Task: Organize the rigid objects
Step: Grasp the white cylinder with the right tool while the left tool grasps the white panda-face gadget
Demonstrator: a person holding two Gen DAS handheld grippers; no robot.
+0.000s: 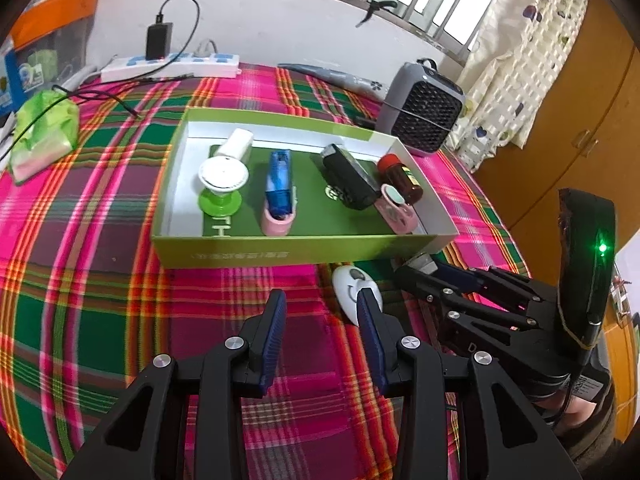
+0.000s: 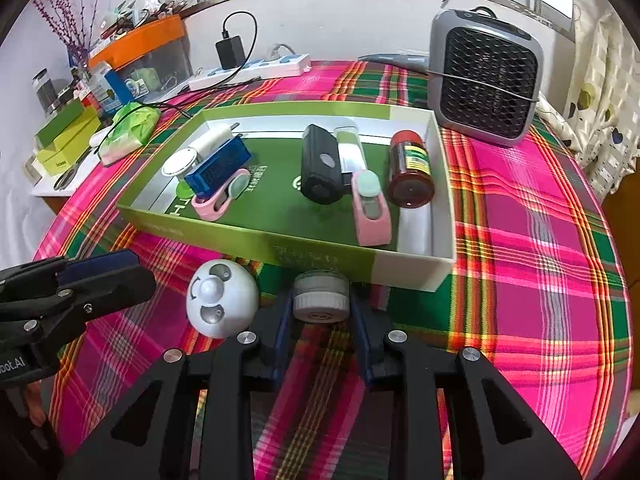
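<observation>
Right tool [image 2: 320,320]: closed on a small grey-white round jar [image 2: 320,296]; both pads press its sides, just in front of the box's near wall.
Left tool [image 1: 322,320]: open, nothing between its pads; it hangs over the plaid cloth [image 1: 100,280], its right finger just beside the white egg-shaped gadget [image 1: 352,284].
White egg-shaped gadget: lies on the cloth, between the two tools, near the box's front wall.
Green box [image 1: 280,250]: open-topped, in the middle of the worktop.
Box contents: white-and-green round fan [image 1: 222,184] at the left, blue stapler [image 1: 280,180] on a pink holder [image 1: 278,224], black device [image 1: 348,178], second pink piece [image 1: 396,208], brown red-capped bottle [image 1: 400,178] lying at the right end.
Behind the box: grey mesh-fronted heater [image 2: 486,76], white power strip [image 1: 172,66] carrying a black charger [image 1: 159,40].
Left edge: crumpled green bag [image 1: 44,132].
</observation>
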